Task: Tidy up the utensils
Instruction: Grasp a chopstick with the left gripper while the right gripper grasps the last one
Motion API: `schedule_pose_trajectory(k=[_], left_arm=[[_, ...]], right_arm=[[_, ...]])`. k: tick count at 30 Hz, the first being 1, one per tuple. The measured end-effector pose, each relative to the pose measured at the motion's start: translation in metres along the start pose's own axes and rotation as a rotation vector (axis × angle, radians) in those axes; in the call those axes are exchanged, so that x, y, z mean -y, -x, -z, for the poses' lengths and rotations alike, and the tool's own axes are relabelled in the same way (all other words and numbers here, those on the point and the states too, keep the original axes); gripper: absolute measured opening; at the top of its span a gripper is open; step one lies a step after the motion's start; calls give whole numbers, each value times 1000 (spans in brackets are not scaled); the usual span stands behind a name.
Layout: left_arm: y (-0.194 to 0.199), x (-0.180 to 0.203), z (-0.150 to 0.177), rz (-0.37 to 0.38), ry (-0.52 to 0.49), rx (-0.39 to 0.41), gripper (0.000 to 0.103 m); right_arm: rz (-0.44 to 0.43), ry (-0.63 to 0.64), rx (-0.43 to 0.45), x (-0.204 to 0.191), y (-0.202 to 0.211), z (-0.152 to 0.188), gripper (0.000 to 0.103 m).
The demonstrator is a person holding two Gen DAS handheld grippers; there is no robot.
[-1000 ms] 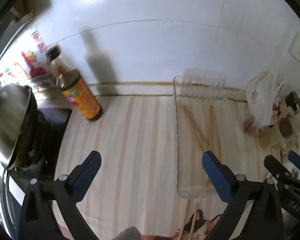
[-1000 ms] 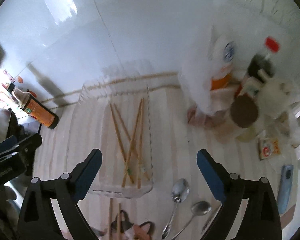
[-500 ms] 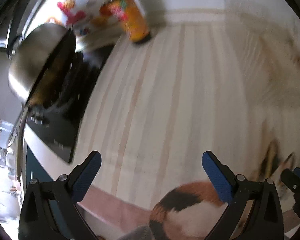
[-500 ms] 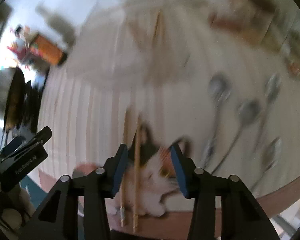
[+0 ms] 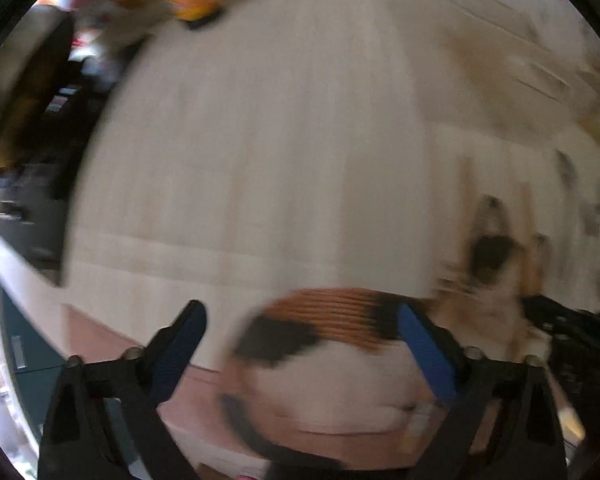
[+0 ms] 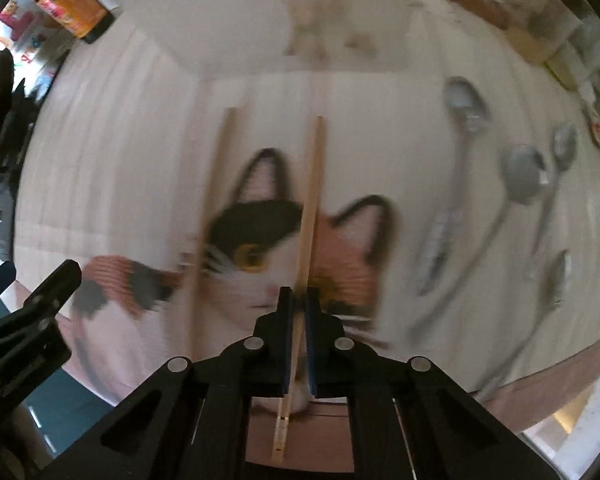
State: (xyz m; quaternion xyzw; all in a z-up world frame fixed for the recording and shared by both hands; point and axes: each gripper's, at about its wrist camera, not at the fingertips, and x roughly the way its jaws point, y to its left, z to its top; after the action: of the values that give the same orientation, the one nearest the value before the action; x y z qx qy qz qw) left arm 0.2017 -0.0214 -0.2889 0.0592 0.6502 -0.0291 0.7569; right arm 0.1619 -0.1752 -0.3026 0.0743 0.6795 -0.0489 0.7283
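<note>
In the right wrist view my right gripper [image 6: 297, 300] is shut on a wooden chopstick [image 6: 312, 200] that runs forward over a cat-print mat [image 6: 268, 264]. A second chopstick [image 6: 214, 200] lies on the mat to its left. Several metal spoons [image 6: 460, 152] lie on the counter to the right. A clear tray [image 6: 300, 12] with chopsticks in it sits at the far side, blurred. My left gripper [image 5: 300, 340] is open and empty above the mat's left end [image 5: 332, 320]; it also shows at the left edge of the right wrist view [image 6: 40, 292].
An orange-labelled bottle [image 6: 74, 10] stands at the far left by a black stove [image 5: 28, 184]. Jars and packets [image 6: 540, 20] crowd the far right. The counter's front edge [image 6: 560, 368] runs just below the mat.
Both grippers dropped toward the counter's front edge. My right gripper closed from wide open onto the right-hand chopstick on the cat mat. My left gripper stayed open.
</note>
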Motion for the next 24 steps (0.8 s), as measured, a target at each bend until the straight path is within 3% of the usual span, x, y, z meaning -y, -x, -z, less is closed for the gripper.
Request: schedule_pose_trajectory(k=[2,5,6,7,8,12,17,24], left_arm=[[-7,21,1,75,-36,-39,77],[-15,48,4,101,-105,-64,71],[-17,56,5,98,-128,-69,64],[-20,62,6,94,-145,-74,44],[-23,67,7,77,-161,-80,43],[-15,63,5,78,-140,-77,7],[-13,32,2,89,-41,-101,5],[-6,27,8,81,-44,-105,5]], right_arm=[[25,18,-9,11,1,3,6],[44,33,-22,26,1,13,6],[43,29,-26,31,1,16,6],[40,22,-27,35,1,18,6],[35,11,-26,39,1,20,6],[17,-23,-31,54,1,27,6],[9,-37,-38,63,2,25,6],[10,3,-61,51,-7,4,7]])
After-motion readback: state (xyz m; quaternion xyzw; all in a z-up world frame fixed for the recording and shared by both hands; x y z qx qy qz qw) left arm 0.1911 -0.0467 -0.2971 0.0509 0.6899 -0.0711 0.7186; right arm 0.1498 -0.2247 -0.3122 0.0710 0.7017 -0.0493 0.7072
